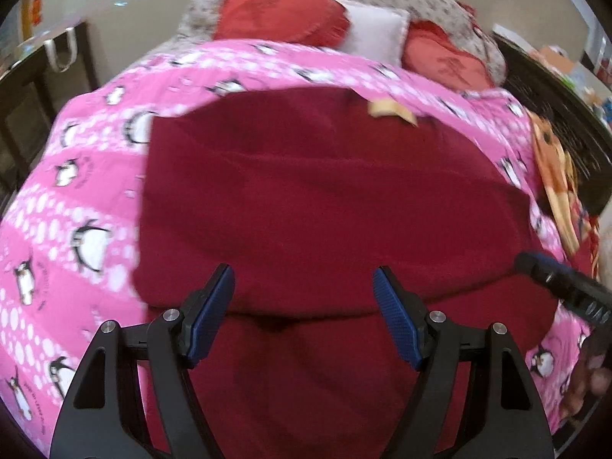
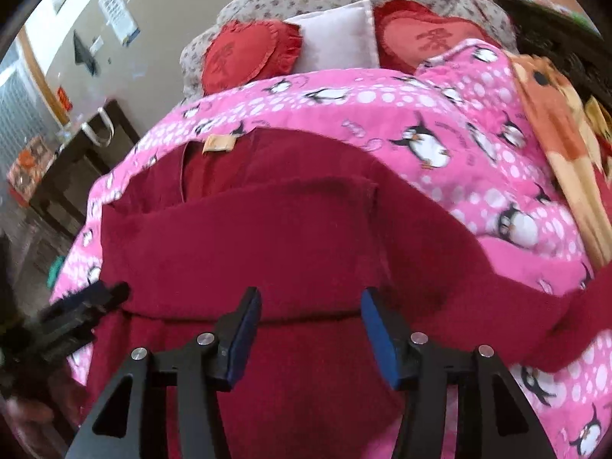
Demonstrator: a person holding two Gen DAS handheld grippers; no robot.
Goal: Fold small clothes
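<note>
A single Chinese character, stitched in darker red, marks each of two red heart-shaped cushions [image 2: 250, 57] [image 2: 432, 40] propped at the head of the bed; its strokes are too soft to read with certainty. A tan label [image 2: 218, 142] sewn at the neck of the dark red garment [image 2: 290, 237] carries no legible print. Small script beside the penguins on the pink quilt [image 2: 382, 114] and a paper notice [image 2: 116, 13] on the wall are blurred past reading.

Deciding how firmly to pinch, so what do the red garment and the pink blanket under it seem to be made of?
Red garment: looks like soft fleece or knit, matte and fuzzy, no sheen. Pink blanket: smoother printed fabric, probably cotton or polyester, slightly puffy, maybe quilted.
</note>
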